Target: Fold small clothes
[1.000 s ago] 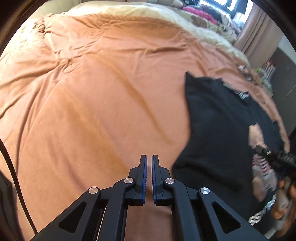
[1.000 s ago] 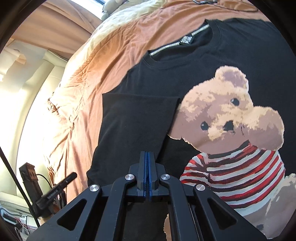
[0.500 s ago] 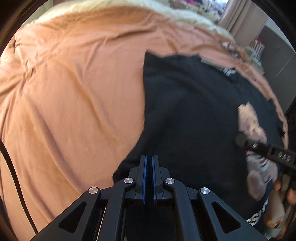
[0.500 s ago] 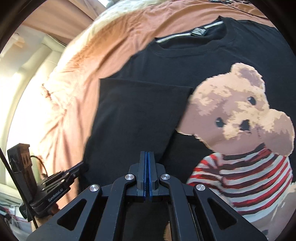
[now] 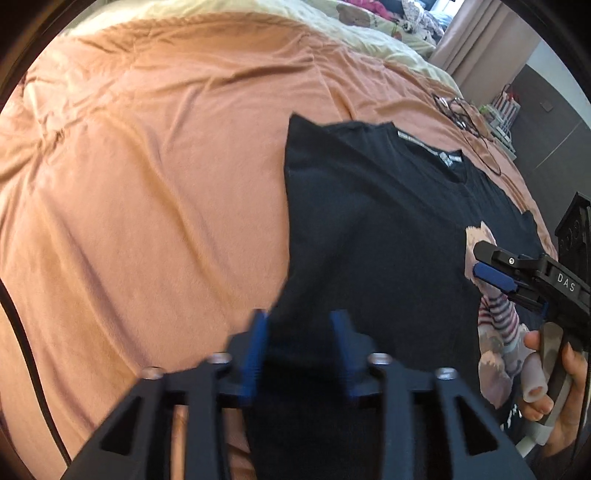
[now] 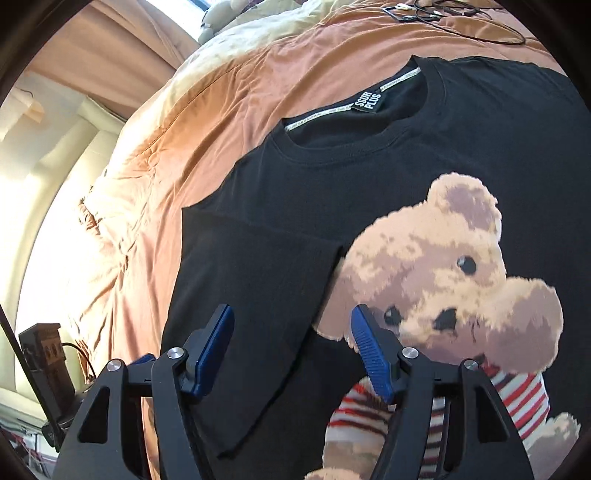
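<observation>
Soft orange blanket (image 5: 155, 192) spread over a bed, wrinkled. Up close, left gripper (image 5: 299, 350) now spread wide, shut tight a moment ago, over the near edge of the black shirt (image 5: 369, 229). Right gripper (image 6: 291, 347) wide open now too, holding nothing, above the folded-in sleeve (image 6: 258, 280). Fuzzy bear picture (image 6: 461, 280) just beside that sleeve. Farther off, lots of bare blanket left of the shirt. Past the collar (image 6: 354, 122), thin black cords (image 6: 461, 22).
</observation>
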A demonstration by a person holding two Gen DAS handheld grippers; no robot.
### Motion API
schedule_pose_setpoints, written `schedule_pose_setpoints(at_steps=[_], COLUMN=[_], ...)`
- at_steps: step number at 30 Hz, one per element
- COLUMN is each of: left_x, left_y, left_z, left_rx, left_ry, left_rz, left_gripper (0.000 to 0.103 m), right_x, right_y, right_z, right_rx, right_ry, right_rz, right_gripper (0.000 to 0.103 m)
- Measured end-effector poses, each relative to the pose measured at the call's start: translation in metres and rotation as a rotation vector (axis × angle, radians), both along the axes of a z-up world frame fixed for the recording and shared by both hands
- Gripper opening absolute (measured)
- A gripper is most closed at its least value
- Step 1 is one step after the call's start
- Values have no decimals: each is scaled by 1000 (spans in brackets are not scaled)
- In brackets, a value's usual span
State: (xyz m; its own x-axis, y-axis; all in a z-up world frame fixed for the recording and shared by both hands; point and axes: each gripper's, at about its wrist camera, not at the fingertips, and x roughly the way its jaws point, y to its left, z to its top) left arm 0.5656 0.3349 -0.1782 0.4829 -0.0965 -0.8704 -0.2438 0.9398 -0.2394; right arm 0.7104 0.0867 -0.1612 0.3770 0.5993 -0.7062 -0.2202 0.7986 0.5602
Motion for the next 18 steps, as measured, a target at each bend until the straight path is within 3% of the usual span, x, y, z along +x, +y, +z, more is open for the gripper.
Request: schedule_pose_setpoints(at_steps=[4, 12, 14, 18], left_x=[11, 52, 64, 86], left_y=[7, 24, 25, 31], left_z=[7, 6, 3, -4], left_rx=[-4, -8, -10, -4], left_ry=[-25, -42, -47, -42], left_rz=[3, 10, 3, 4], left_gripper=[51, 51, 51, 51], right_x=[12, 28, 32, 34], right_y=[-7, -6, -5, -1], right_z=[-11, -15, -15, -13], right_rx=[54, 39, 30, 19], right_ry=[31, 41, 43, 16], right_rz=[-18, -24, -12, 5], right_gripper=[63, 22, 3, 2])
